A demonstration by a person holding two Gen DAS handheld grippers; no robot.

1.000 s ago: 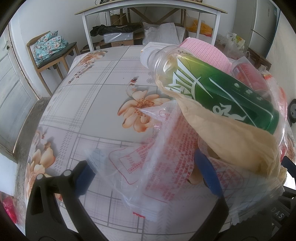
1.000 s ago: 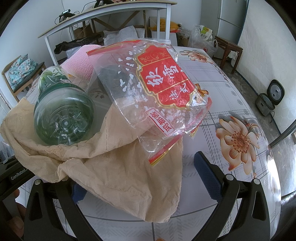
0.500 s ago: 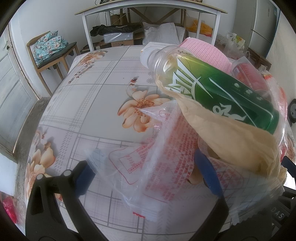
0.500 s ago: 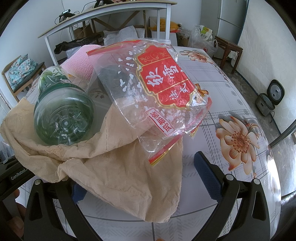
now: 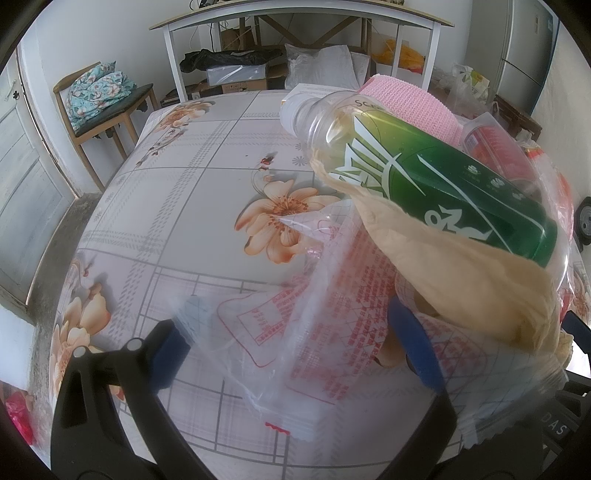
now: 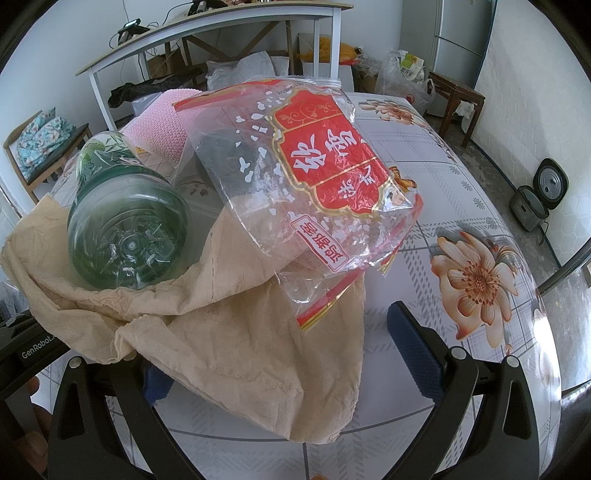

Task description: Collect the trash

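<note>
A trash pile lies on the flowered table [image 5: 177,206]. A green plastic bottle [image 5: 436,177] lies on its side across a crumpled beige paper [image 5: 461,280]; its base [image 6: 127,236] faces the right wrist camera. A clear bag with red print [image 5: 332,295] sits between the wide-apart fingers of my left gripper [image 5: 295,343], which is open. A clear bag with a red label [image 6: 325,166] rests on the beige paper [image 6: 251,350]. That paper drapes between the fingers of my right gripper [image 6: 284,365], also open, hiding most of its left pad. A pink knitted item [image 6: 159,125] lies behind.
A wooden chair with a floral cushion [image 5: 103,99] stands off the table's far left corner. A white-framed desk [image 5: 295,22] with boxes under it is behind. A stool [image 6: 458,96] and a rice cooker [image 6: 535,203] stand on the floor to the right.
</note>
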